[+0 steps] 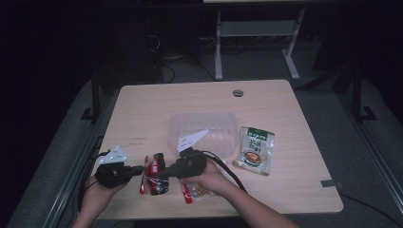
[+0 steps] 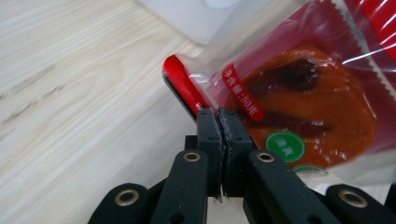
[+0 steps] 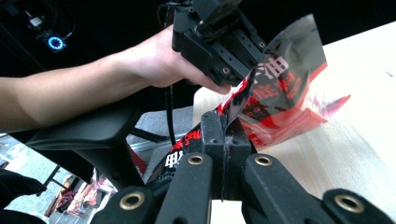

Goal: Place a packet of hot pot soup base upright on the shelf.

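Together, the left gripper (image 1: pixel 140 170) and right gripper (image 1: pixel 161 173) had their jaws pressed closed on opposite edges of the red-and-black snack packet (image 1: pixel 155 176), held between them above the table (image 1: pixel 142 114).

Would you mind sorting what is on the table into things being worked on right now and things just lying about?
In hand:
- red sauce packet, pinched from both sides
- left gripper, shut on its edge
- right gripper, shut on it too

Lying about:
- clear plastic tub
- green food pouch
- another small packet, partly under the right hand
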`<state>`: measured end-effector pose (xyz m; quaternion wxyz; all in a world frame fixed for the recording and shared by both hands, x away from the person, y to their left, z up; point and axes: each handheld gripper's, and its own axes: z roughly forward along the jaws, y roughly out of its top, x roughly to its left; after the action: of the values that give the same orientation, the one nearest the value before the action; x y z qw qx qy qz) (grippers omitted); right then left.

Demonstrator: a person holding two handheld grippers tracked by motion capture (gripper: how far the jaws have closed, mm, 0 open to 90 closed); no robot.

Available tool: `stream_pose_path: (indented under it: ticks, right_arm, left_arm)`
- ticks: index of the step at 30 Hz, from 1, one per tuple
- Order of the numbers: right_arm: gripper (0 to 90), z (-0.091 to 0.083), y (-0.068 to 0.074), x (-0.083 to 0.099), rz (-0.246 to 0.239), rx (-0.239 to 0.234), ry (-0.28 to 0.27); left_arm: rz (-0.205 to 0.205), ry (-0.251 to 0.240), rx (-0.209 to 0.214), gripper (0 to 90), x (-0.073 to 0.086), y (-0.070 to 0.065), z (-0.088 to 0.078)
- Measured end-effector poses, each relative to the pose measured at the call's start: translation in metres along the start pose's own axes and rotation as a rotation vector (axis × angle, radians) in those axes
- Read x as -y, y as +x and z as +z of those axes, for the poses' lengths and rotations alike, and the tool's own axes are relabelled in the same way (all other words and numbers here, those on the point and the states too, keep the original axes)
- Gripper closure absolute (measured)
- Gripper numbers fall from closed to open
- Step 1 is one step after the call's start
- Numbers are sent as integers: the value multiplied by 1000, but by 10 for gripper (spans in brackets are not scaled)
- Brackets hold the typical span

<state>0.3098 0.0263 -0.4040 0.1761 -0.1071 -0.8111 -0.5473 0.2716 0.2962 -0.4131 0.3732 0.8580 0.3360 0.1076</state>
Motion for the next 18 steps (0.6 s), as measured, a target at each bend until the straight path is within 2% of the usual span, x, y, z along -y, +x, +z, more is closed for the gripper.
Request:
stream_pose_path:
  ticks: [4, 9, 10, 14, 18]
  right_arm:
    - [900, -12, 3, -1, -7, -4, -14]
    - [900, -27, 8, -3, -14, -1, -29]
    - [900, -34, 10, -4, -14, 2, -44]
    - [900, -49, 10, -7, -19, 16, -67]
    - [900, -63, 8, -10, -31, 34, -98]
  left_arm:
    - [13, 0, 7, 861, -7, -9, 4]
    - [32, 7, -1, 824, -7, -12, 2]
    - [12, 1, 2, 812, -5, -12, 0]
    - [-6, 11, 9, 771, 2, -10, -4]
    - [-4, 29, 7, 704, 11, -7, -5]
